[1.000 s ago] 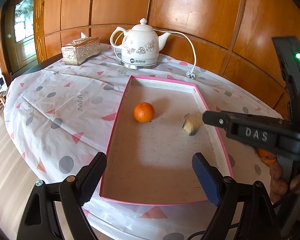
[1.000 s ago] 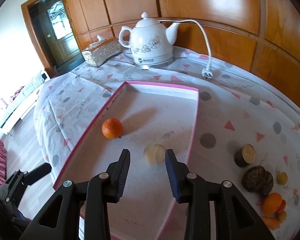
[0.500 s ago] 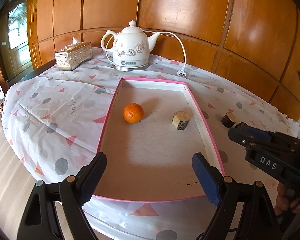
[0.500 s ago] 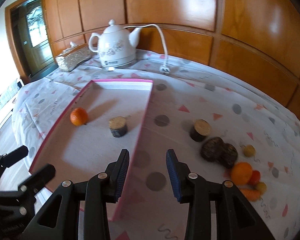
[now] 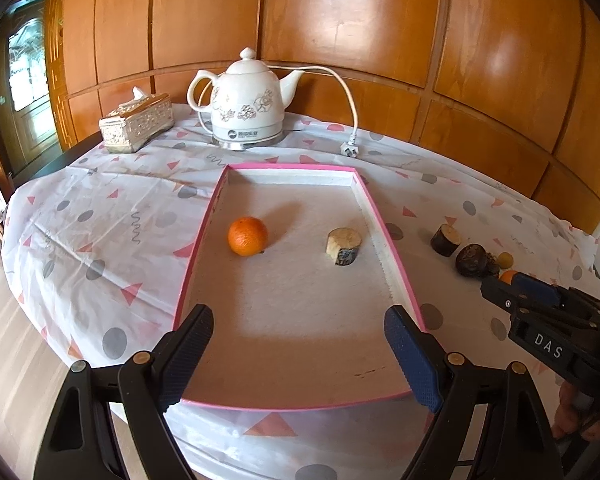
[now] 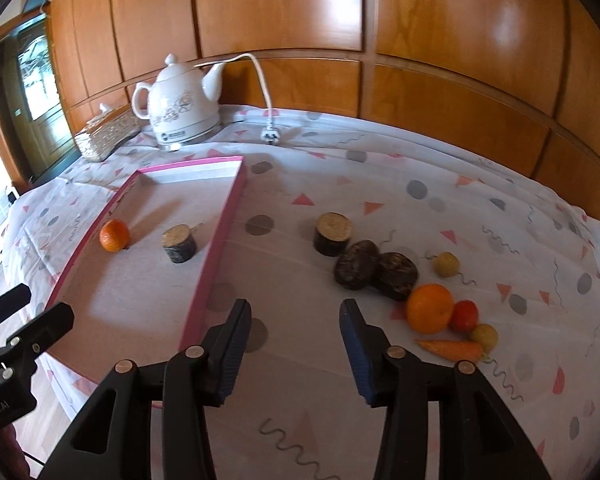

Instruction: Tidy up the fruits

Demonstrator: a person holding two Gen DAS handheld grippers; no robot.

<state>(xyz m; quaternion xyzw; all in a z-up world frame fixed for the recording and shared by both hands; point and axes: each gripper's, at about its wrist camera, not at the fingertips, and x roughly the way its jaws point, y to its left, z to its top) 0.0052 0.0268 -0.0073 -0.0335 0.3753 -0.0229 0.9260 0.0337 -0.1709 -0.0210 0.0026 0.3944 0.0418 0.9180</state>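
- While the left gripper point(image 5: 298, 344) is hovering wide open and empty over the pink tray point(image 5: 396, 264), an orange point(image 5: 247, 236) and a cut log-like piece point(image 5: 343, 246) are lying apart inside it.
- Beside the tray, the right gripper point(image 6: 296, 340) is hanging over the tablecloth point(image 6: 380, 184), its jaws having just been opening with nothing between them.
- Near it, remaining fruits point(image 6: 429, 308) are sitting clustered on the cloth.

A pink-rimmed tray point(image 5: 384, 236) with a pale speckled floor holds an orange mandarin point(image 5: 247, 235). The desk's cloth point(image 6: 380, 200) is white with grey dots, pink triangles and squiggles. The kettle point(image 5: 247, 106) is white with grey flowers; the wall panels point(image 5: 340, 20) are glossy orange-brown.
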